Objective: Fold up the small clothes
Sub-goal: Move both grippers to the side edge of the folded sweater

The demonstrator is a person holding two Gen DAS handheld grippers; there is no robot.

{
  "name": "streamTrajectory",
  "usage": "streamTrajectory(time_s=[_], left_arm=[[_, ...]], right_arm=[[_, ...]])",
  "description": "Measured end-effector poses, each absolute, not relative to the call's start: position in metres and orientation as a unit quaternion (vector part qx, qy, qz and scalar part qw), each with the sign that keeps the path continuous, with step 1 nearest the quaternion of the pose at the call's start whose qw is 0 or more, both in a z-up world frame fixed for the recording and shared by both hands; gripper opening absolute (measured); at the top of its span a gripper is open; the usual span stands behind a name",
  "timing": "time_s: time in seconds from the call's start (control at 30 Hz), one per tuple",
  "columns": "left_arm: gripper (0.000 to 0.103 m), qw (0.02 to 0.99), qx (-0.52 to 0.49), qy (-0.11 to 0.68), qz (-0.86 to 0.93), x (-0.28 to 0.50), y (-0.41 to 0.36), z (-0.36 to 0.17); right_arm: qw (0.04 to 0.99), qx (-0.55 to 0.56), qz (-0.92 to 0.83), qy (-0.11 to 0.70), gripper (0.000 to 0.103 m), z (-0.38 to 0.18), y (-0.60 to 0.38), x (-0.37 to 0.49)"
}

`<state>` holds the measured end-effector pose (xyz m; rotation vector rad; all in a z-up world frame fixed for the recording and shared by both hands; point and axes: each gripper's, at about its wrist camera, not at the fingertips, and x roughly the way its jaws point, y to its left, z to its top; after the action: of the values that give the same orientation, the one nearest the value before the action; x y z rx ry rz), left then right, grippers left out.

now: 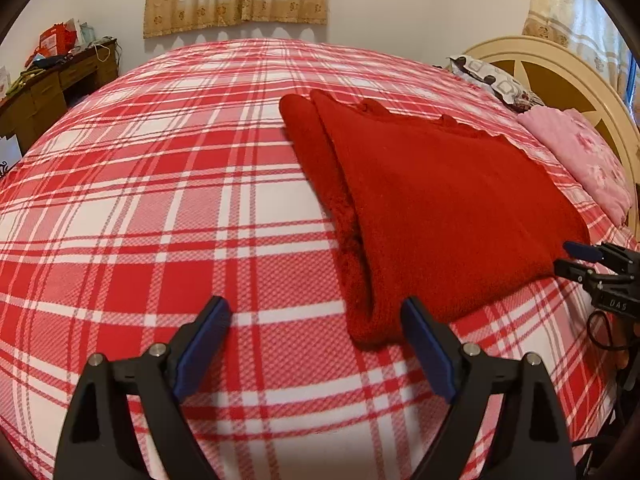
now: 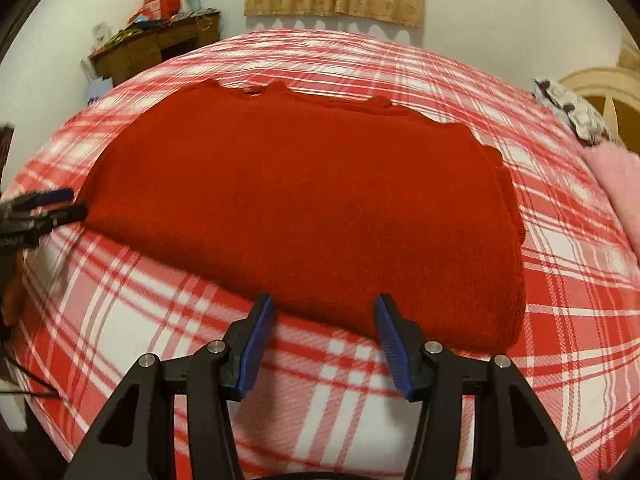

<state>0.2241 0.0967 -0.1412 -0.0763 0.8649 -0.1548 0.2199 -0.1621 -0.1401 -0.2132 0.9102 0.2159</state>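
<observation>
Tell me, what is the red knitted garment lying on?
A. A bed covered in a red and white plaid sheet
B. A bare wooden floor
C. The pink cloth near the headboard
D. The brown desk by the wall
A: the red knitted garment lies flat on the red and white plaid sheet, apart from the pink cloth and far from the brown desk.

A folded red sweater [image 1: 432, 208] lies on the bed with the red and white checked cover [image 1: 160, 208]. The left gripper [image 1: 316, 320] stands just before the near corner of the sweater, its jaws wide apart with nothing between them. The right gripper [image 1: 576, 260] is at the right edge of the sweater, and a pink cloth [image 1: 580, 156] lies beyond the sweater, near the headboard [image 1: 568, 80].
</observation>
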Motion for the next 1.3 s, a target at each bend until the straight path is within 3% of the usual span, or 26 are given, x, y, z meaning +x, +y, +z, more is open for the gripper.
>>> streamTrajectory(time_s=[0.13,0.23,0.87,1.3], left_arm=[[0.091,0.905,-0.039,0.417,-0.071,0.218,0.109,-0.139],[0.097,0.907,-0.039,0.415,-0.060,0.220,0.119,-0.137],[0.097,0.918,-0.120,0.367,-0.089,0.278,0.137,-0.116],[0.097,0.905,-0.117,0.387,-0.129,0.326,0.117,-0.124]], right_arm=[[0.884,-0.118,0.129,0.433,0.054,-0.139,-0.148,0.211],[0.883,-0.131,0.132,0.431,0.054,-0.141,-0.139,0.209],[0.881,-0.221,0.203,0.366,0.054,-0.133,-0.047,0.210],[0.874,-0.249,0.239,0.341,0.054,-0.142,0.009,0.210]])
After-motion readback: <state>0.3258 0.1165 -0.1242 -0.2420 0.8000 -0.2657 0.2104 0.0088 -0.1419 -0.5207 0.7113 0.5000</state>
